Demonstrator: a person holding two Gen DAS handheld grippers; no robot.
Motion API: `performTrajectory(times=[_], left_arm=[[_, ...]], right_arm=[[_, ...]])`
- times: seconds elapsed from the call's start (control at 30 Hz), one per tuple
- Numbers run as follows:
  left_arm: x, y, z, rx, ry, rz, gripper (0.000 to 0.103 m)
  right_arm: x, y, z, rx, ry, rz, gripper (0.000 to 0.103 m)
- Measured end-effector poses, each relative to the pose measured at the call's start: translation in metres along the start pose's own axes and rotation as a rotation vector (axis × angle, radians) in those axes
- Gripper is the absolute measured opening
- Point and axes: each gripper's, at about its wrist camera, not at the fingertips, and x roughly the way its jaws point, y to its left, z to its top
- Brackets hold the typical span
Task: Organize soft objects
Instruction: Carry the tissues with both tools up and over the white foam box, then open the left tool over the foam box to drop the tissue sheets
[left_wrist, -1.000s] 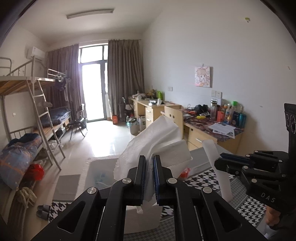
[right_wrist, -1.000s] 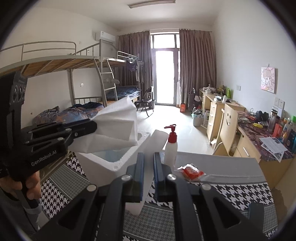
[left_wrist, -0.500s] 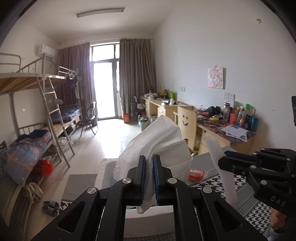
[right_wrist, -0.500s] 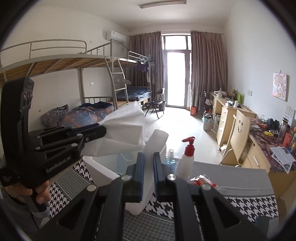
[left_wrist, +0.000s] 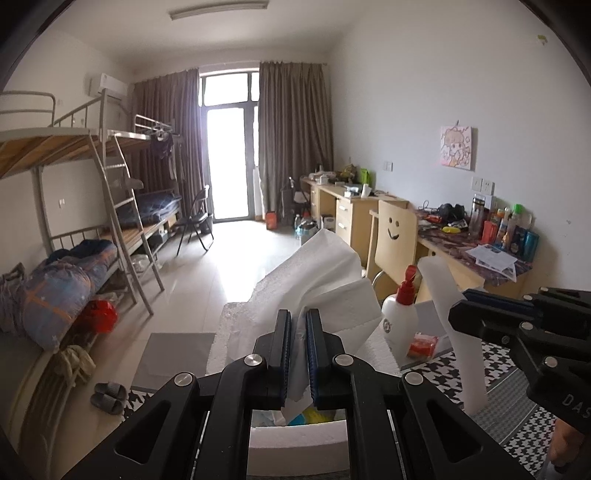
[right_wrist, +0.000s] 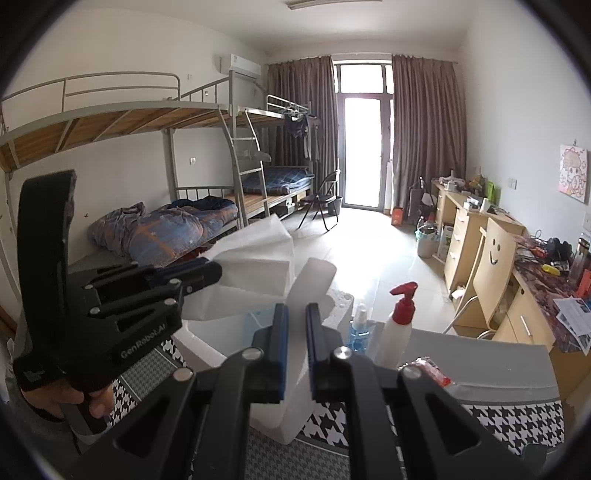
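Two grips hold: my left gripper (left_wrist: 298, 354) pinches the tissue (left_wrist: 325, 291), my right gripper (right_wrist: 296, 350) a foam strip (right_wrist: 312, 284). Below and just ahead of both lies the foam box (right_wrist: 207, 341), nearer my left.

You're working in a shared dormitory room: metal bunk beds (right_wrist: 155, 155) fill the left, study desks (left_wrist: 354, 206) line the right wall, curtained balcony door (right_wrist: 365, 147) behind.

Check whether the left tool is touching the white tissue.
Touching. The left wrist view shows the left tool shut on the white tissue, which fans out above its fingers and hangs below them.
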Motion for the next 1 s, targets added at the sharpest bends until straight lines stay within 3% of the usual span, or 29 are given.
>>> performTrajectory(times=[0.43, 0.47, 0.5, 0.57, 1.0], left_arm=[[0.036, 0.011, -0.009, -0.021, 0.091, -0.021, 0.011], [0.039, 0.012, -0.010, -0.022, 0.103, -0.026, 0.019], [0.041, 0.012, -0.010, -0.024, 0.116, -0.025, 0.041], [0.041, 0.014, -0.013, -0.026, 0.117, -0.009, 0.073], [0.020, 0.029, -0.007, -0.055, 0.053, 0.035, 0.095]], right_arm=[[0.019, 0.002, 0.004, -0.003, 0.025, -0.005, 0.012], [0.020, 0.002, 0.004, -0.004, 0.028, -0.006, 0.012], [0.021, 0.002, 0.004, -0.006, 0.030, -0.007, 0.012], [0.022, 0.003, 0.005, -0.006, 0.031, -0.011, 0.012], [0.025, 0.010, 0.009, -0.018, 0.021, -0.007, 0.012]])
